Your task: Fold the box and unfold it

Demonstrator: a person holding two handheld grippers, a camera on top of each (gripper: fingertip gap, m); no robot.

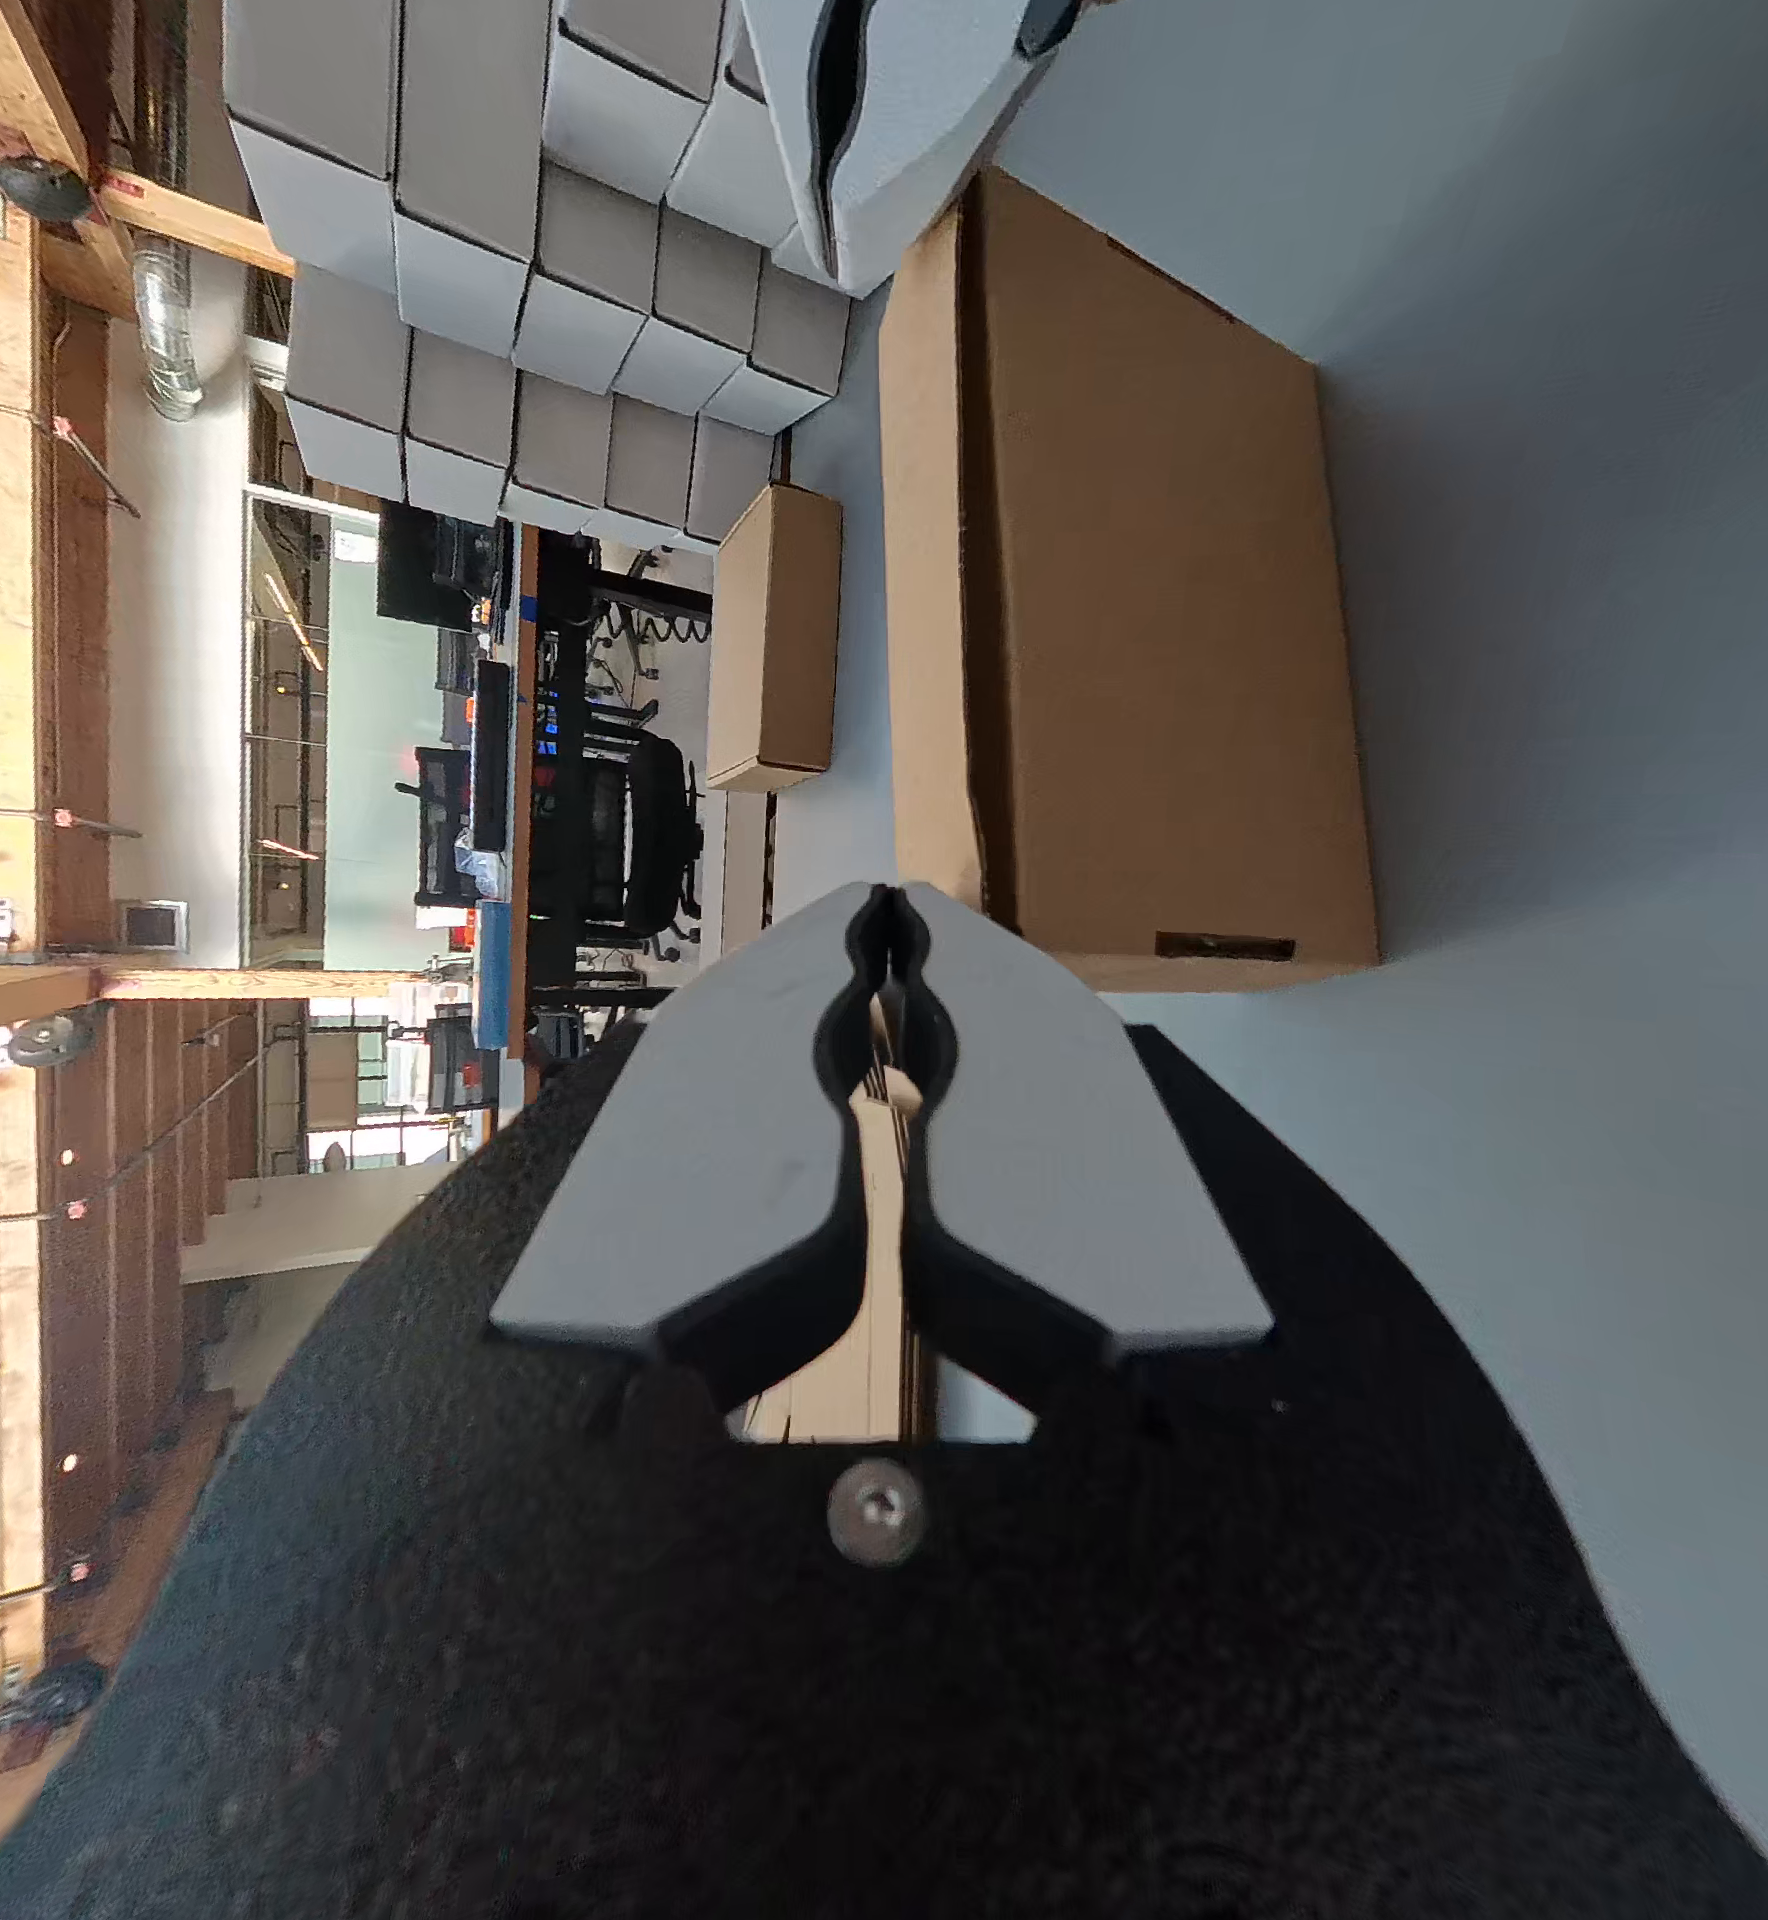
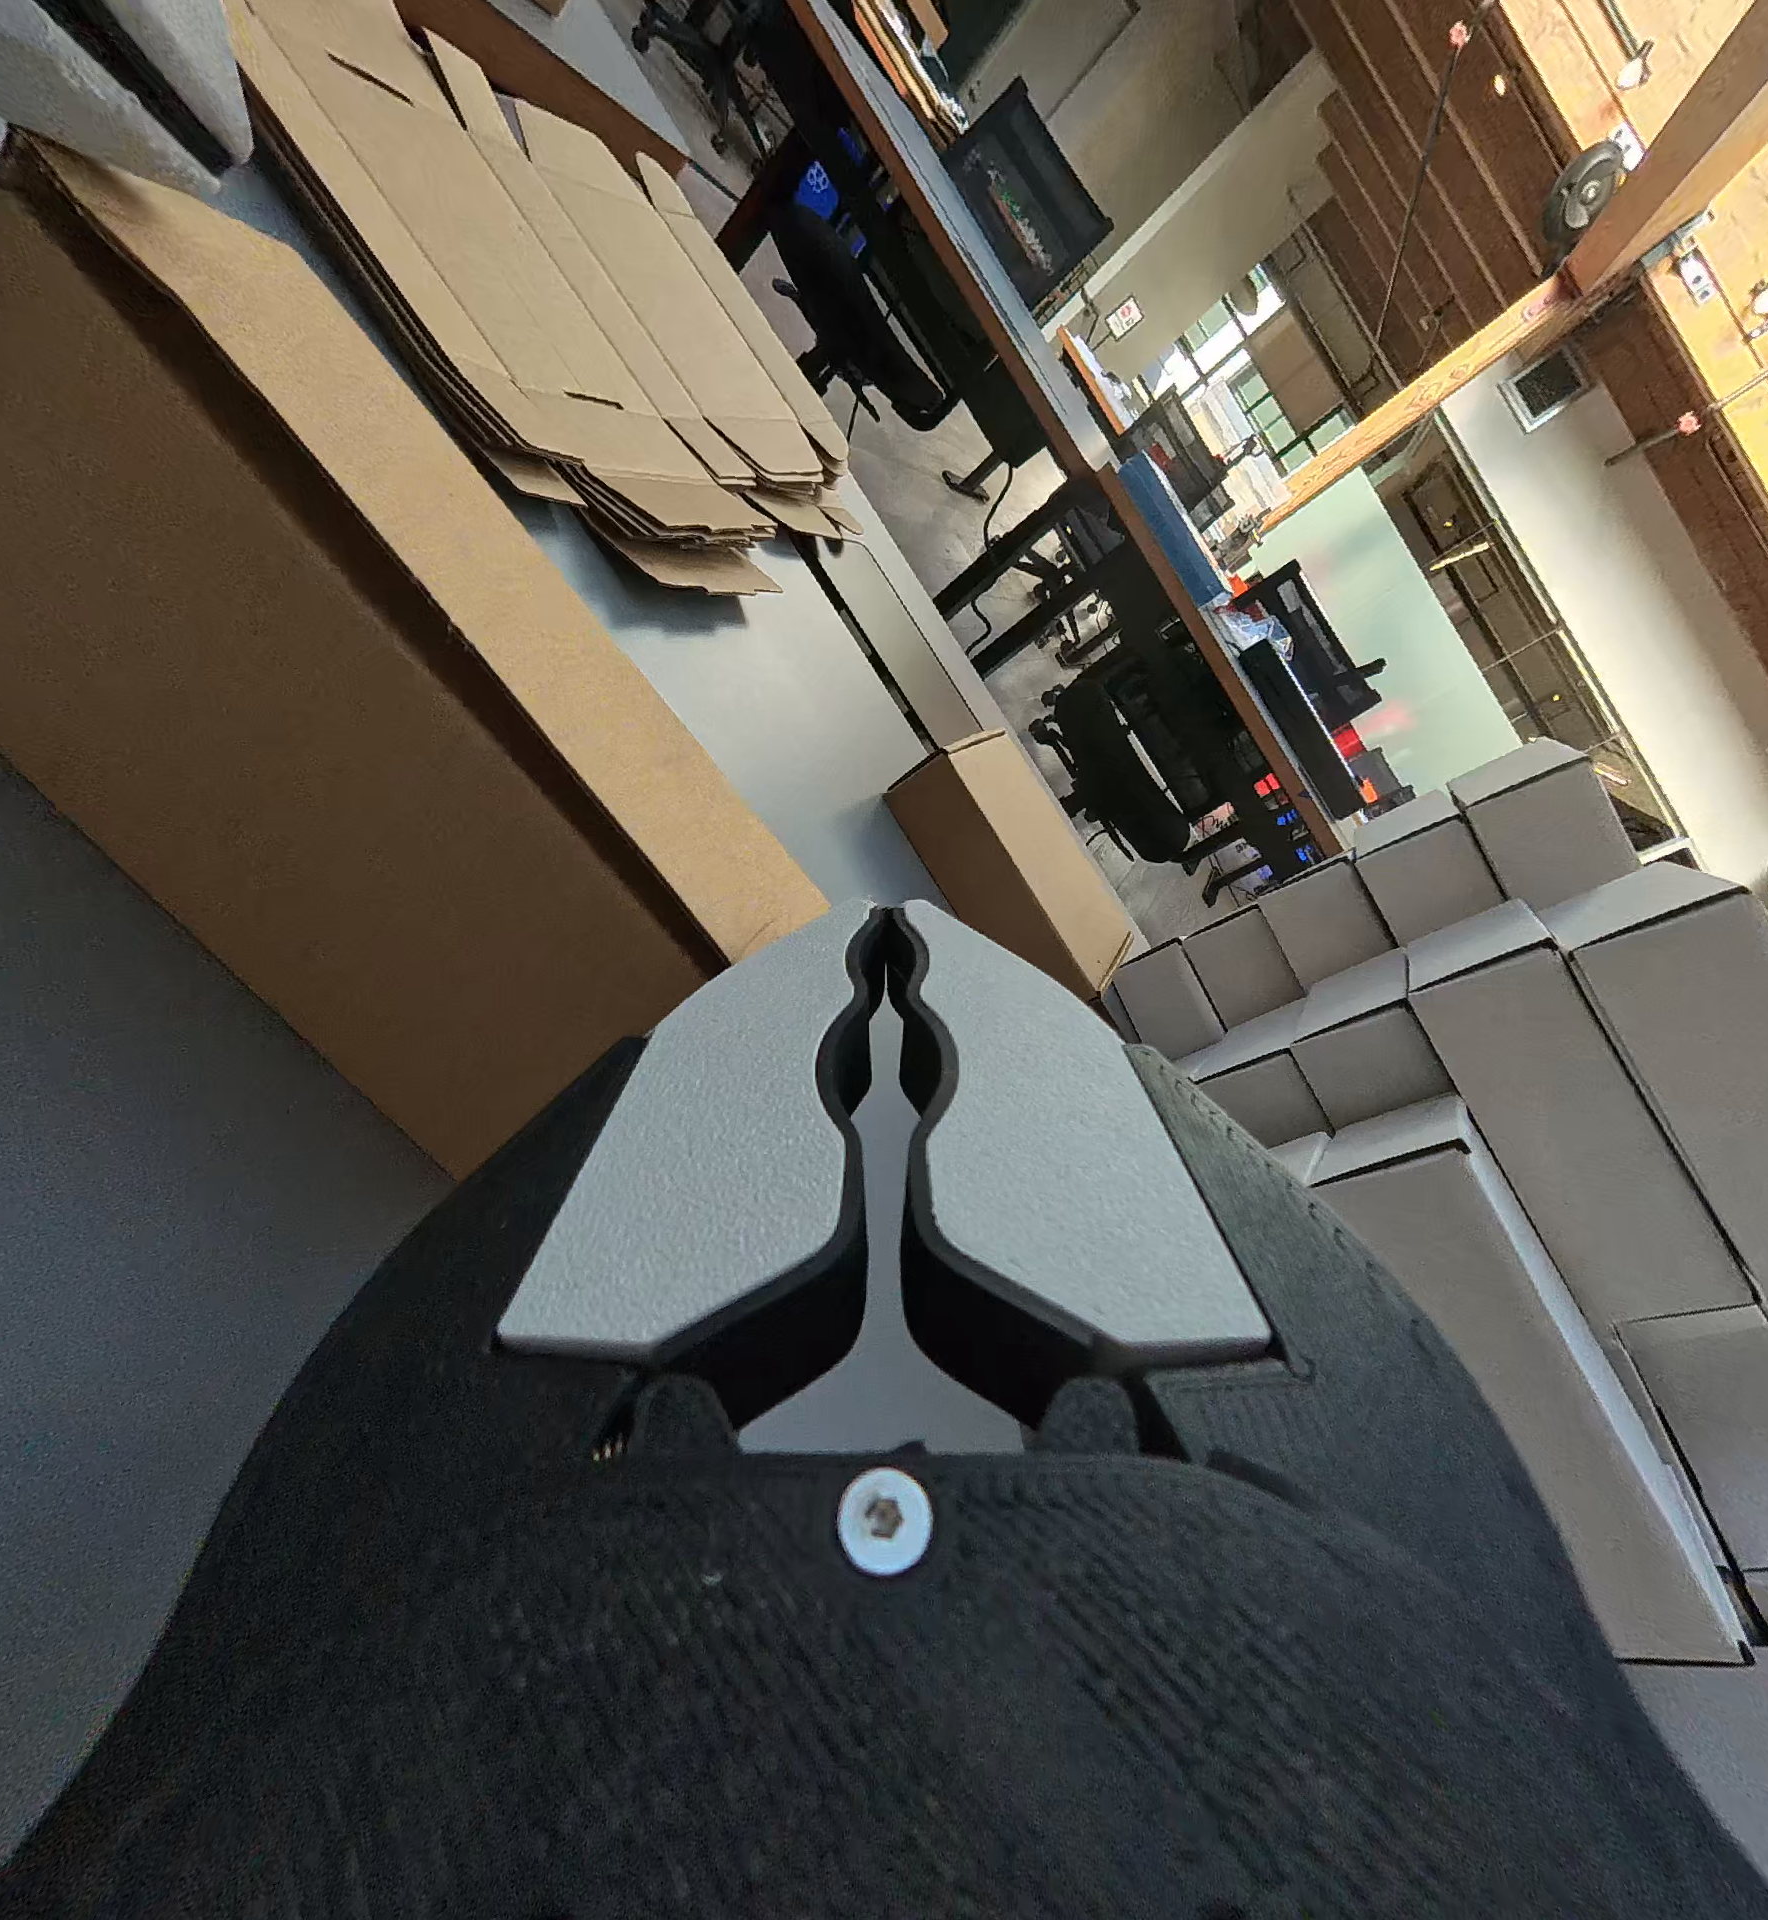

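Observation:
My left gripper (image 1: pixel 890 904) is turned on its side, with its jaws closed. Tan flat cardboard (image 1: pixel 880 1195) shows edge-on in the gap between its fingers, and it seems pinched there. My right gripper (image 2: pixel 885 920) is shut and empty, above the grey table (image 2: pixel 80 1143). A stack of flat brown box blanks (image 2: pixel 568 343) lies at the far side of the table. A small folded brown box (image 2: pixel 1005 852) stands near the table edge and also shows in the left wrist view (image 1: pixel 776 634).
A large brown carton (image 2: pixel 267 675) lies on the table ahead of both grippers and shows in the left wrist view too (image 1: pixel 1150 623). Several folded grey boxes (image 2: pixel 1482 1039) are piled beside it. A white padded object (image 1: pixel 890 125) sits beyond the carton. Desks and chairs stand past the table.

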